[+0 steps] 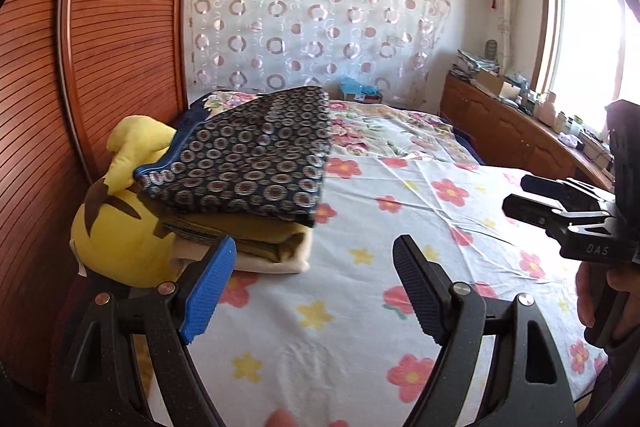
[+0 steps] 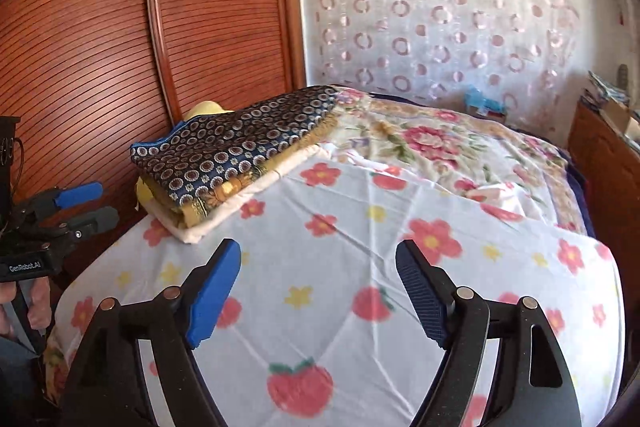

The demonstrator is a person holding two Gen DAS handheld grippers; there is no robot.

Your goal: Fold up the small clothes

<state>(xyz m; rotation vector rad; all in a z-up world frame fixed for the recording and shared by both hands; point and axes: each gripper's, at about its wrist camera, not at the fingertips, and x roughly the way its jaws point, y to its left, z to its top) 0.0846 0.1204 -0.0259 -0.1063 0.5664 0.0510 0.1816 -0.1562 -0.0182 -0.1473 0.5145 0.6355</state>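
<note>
A stack of folded clothes lies on the bed at the left, next to the wardrobe. Its top piece is a dark blue cloth with a ring pattern [image 1: 248, 163] [image 2: 236, 147]. Under it lie an olive piece [image 1: 264, 235] and a cream piece [image 1: 276, 263]. My left gripper [image 1: 316, 267] is open and empty, just in front of the stack; it also shows in the right wrist view [image 2: 86, 205]. My right gripper [image 2: 320, 267] is open and empty above the flowered sheet; it also shows in the left wrist view [image 1: 524, 197].
A yellow plush toy [image 1: 120, 227] lies against the stack's left side. The white flowered sheet [image 1: 400, 227] covers the bed, with a floral blanket [image 2: 432, 143] behind. A brown slatted wardrobe [image 2: 100, 47] stands at the left. A cluttered wooden cabinet [image 1: 512, 131] runs along the right.
</note>
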